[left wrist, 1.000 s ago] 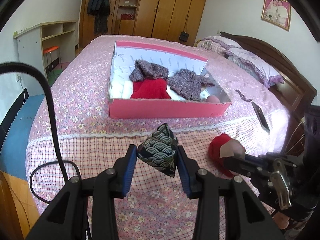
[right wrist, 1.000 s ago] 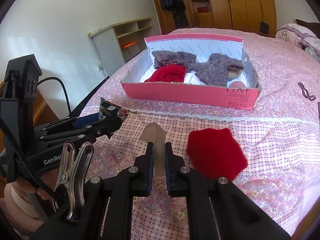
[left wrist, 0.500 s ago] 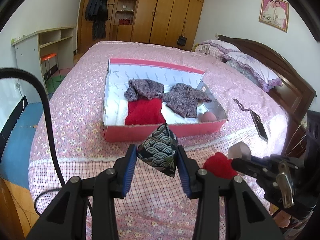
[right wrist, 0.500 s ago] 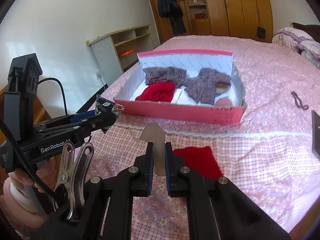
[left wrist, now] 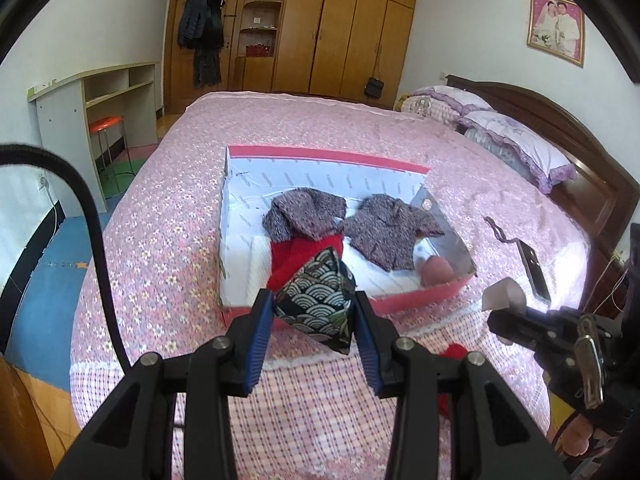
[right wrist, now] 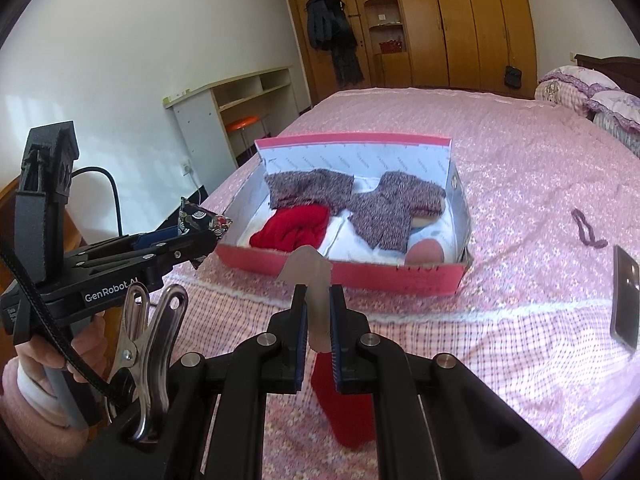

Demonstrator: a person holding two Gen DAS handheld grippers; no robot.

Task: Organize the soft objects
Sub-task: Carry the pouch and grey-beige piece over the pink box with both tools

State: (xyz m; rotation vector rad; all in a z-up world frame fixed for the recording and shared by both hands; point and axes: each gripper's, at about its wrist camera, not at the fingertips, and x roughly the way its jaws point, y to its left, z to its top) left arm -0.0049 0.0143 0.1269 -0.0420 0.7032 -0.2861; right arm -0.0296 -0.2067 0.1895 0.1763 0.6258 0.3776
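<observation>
My left hand-held gripper (left wrist: 314,332) clamps the wave-print pouch (left wrist: 318,302); my right hand-held gripper (right wrist: 318,330) pinches a pale soft piece (right wrist: 309,276). Red cloth (right wrist: 344,408) lies on the bed (right wrist: 520,320). Beyond, the pink box (right wrist: 360,274) already holds knitwear (right wrist: 384,208).

Both wrist views face the pink box (left wrist: 416,302) (right wrist: 360,276) from nearby.
</observation>
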